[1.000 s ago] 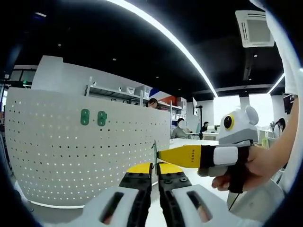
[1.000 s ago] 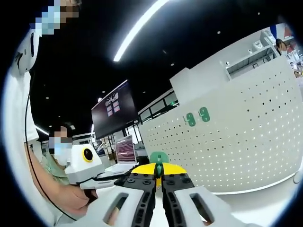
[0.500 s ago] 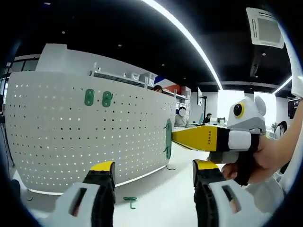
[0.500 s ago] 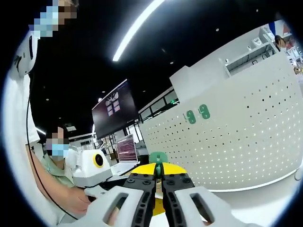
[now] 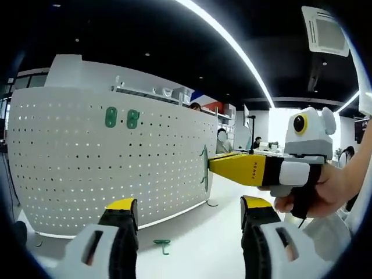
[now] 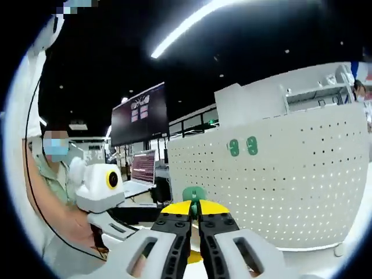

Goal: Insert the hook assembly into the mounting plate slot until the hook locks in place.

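The white perforated mounting plate point(image 5: 87, 168) stands upright and curves across the left gripper view. Two green hooks point(image 5: 121, 118) sit in its upper rows. My left gripper point(image 5: 189, 209) is open with nothing between its yellow-tipped jaws. From the right comes my right gripper point(image 5: 214, 165), shut on a green hook assembly point(image 5: 204, 168) that it holds near the plate's right end. In the right gripper view the same green hook assembly point(image 6: 194, 194) rises from the shut right gripper point(image 6: 195, 210), the mounting plate point(image 6: 290, 186) lies beyond, and the left gripper point(image 6: 102, 192) is at the left.
Another green hook point(image 5: 163, 245) lies on the white table point(image 5: 192, 250) in front of the plate. A person's hand point(image 5: 322, 192) holds the right gripper. Behind are shelves, a dark screen point(image 6: 138, 125) and seated people.
My left gripper, shut beside the right one's jaws a second ago, has opened and drawn back. The right gripper keeps the green hook and both views have shifted a little.
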Demonstrator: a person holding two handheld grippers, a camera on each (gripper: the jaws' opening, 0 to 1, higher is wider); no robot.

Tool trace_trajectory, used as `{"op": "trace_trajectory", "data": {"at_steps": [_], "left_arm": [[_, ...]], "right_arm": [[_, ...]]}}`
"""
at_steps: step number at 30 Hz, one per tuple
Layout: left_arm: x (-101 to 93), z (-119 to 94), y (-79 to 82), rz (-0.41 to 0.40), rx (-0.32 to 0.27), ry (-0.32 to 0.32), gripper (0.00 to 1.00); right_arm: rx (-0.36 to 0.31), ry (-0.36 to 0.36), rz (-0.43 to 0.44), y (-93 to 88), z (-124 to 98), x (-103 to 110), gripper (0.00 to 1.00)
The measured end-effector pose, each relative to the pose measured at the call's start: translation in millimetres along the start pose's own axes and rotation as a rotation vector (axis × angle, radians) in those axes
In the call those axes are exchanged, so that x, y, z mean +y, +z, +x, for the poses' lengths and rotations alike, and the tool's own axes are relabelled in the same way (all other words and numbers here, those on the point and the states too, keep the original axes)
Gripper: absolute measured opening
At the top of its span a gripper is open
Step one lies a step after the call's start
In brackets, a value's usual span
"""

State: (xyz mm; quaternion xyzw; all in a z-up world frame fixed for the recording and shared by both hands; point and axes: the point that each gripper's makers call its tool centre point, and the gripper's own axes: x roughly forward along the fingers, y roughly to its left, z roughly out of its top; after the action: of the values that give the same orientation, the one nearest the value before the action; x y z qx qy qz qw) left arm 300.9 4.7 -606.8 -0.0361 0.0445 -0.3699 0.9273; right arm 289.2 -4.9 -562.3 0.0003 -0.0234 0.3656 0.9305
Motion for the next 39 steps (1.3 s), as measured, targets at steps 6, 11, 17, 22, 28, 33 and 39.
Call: {"op": "trace_trajectory", "data": {"at_steps": [6,11,17,22,28,33,39], "left_arm": [[0.5,0,0.3,-0.001,0.000,0.002,0.73],[4.1,-1,0.7,0.007,-0.002,0.008,0.73],[10.0,-5,0.7,0.018,0.000,0.020,0.71],[14.5,-11,1.3,0.040,-0.004,0.029,0.71],[21.1,-19,-2.9,0.059,0.005,0.044,0.72],[26.0,-26,-3.5,0.072,-0.008,0.055,0.72],[33.2,-31,-4.6,0.070,-0.017,0.071,0.72]], "right_arm": [[-0.015,0.000,0.008,3.4,1,0,0.01],[-0.022,-0.007,0.032,6.7,3,-3,0.01],[-0.038,-0.043,0.056,12.8,3,-15,0.01],[-0.036,-0.068,0.062,17.0,6,-24,0.01],[-0.036,-0.094,0.071,23.9,12,-36,0.01],[-0.036,-0.129,0.056,32.1,18,-49,0.01],[-0.042,-0.173,0.050,38.2,23,-62,0.01]]}}
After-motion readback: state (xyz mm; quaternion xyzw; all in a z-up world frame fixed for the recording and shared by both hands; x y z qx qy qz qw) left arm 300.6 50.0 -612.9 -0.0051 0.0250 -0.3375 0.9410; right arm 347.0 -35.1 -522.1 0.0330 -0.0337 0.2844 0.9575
